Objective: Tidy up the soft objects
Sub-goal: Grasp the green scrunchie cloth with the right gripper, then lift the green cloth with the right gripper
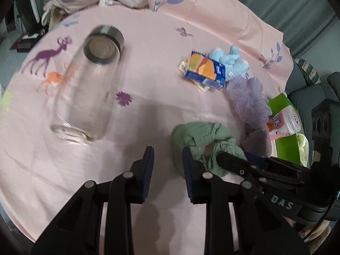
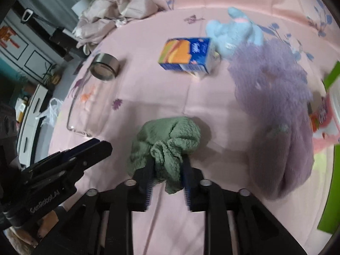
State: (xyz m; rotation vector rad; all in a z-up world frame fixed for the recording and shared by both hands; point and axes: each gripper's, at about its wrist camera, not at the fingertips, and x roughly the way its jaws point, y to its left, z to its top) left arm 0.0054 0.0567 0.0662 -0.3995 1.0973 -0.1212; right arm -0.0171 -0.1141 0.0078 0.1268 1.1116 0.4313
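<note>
the right gripper (image 2: 167,182) had its fingers clamped on a bunched green cloth (image 2: 170,144) resting on the pink worktop (image 2: 170,97), apparently to lift it, while the left gripper (image 1: 167,170) hovered beside it, fingers apart and empty.

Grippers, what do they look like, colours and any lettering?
Both are black plastic linkages with silver round pivot pins and dark blue ribbed pads on the jaws. The right gripper has pale "DAS" lettering on its side; the left gripper reads "GenRobot.AI".

a pink printed cloth (image 1: 161,68) bears a glass jar (image 1: 85,89), carton (image 1: 205,70), green cloth (image 2: 167,140) and purple pouf (image 2: 274,97).
</note>
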